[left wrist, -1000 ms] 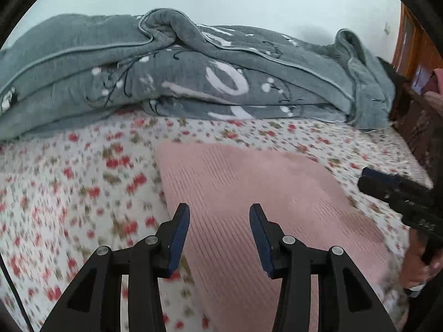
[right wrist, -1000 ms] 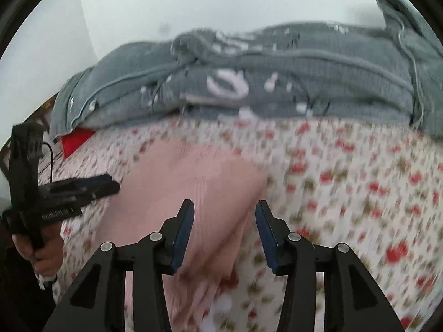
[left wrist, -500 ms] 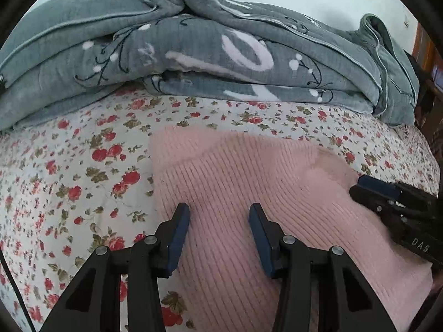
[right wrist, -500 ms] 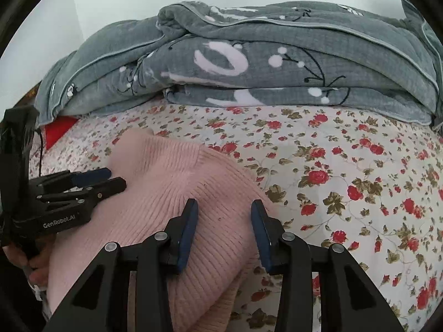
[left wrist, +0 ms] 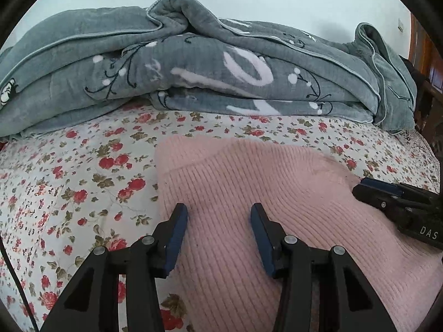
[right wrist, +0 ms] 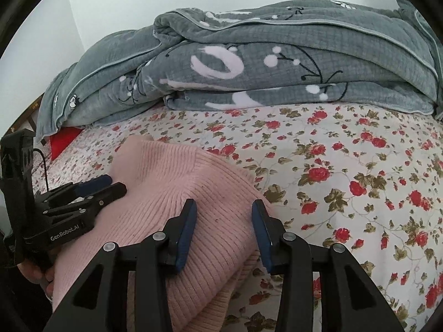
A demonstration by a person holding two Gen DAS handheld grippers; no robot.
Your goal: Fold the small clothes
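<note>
Sweater [left wrist: 277, 207], pink ribbed knit, lies folded on the floral sheet [left wrist: 69, 193], near edge of bed, in front of the grey blanket [left wrist: 221, 69] piled along the wall. In right wrist view the sweater [right wrist: 171, 193] shows a doubled layer at its near right edge, top layer over a lower one.

Left gripper [left wrist: 218, 235] sits low over the sweater's left part, jaws spread, blue pads apart with knit showing between them; nothing pinched. Its left finger is right at the sweater's left edge, next to the sheet.

Right gripper [right wrist: 224, 232] is over the sweater's right edge, jaws spread, knit visible in the gap, pads not pressing on it. Can't tell if fingertips touch the fabric in either view.

Each gripper shows in the other's camera: right gripper [left wrist: 393, 199] at the sweater's right side, left gripper [right wrist: 91, 191] at its left side, both low over the knit. A hand [right wrist: 41, 274] holds the left one's handle.

Red item [right wrist: 62, 141] pokes out under the blanket's left end.
</note>
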